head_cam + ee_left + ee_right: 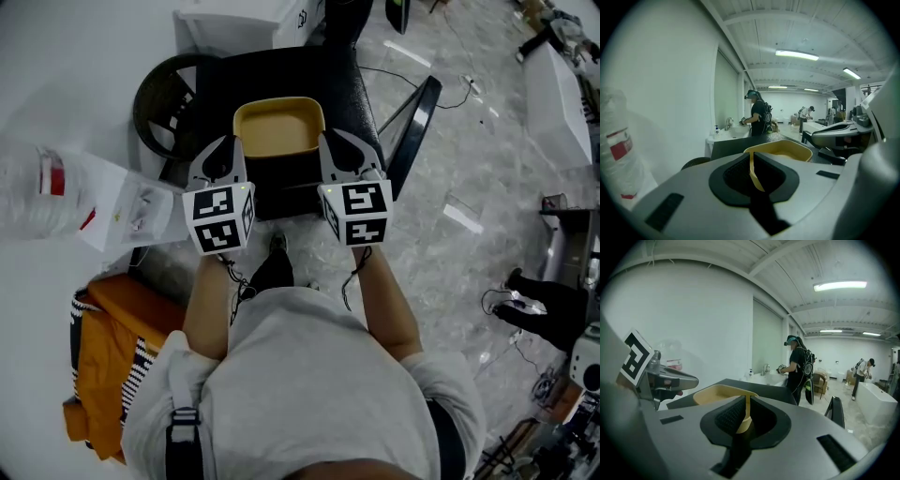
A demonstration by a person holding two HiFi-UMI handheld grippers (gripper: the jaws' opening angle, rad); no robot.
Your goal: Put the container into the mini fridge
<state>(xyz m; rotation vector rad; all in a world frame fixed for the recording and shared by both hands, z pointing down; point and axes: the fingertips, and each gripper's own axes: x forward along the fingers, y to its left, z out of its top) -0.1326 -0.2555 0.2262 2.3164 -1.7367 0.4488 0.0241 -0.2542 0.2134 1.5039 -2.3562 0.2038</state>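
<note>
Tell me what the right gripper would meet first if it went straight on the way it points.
The right gripper is shut on the yellow container, which would travel with it. Beyond that, the top of the black mini fridge lies ahead; it probably meets that first, though depth is unclear.

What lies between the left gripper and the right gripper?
In the head view, the yellow container, gripped at its rims by left gripper and right gripper.

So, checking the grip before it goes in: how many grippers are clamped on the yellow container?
2: the left gripper pinches the left rim of the yellow container, and the right gripper pinches its right rim.
</note>
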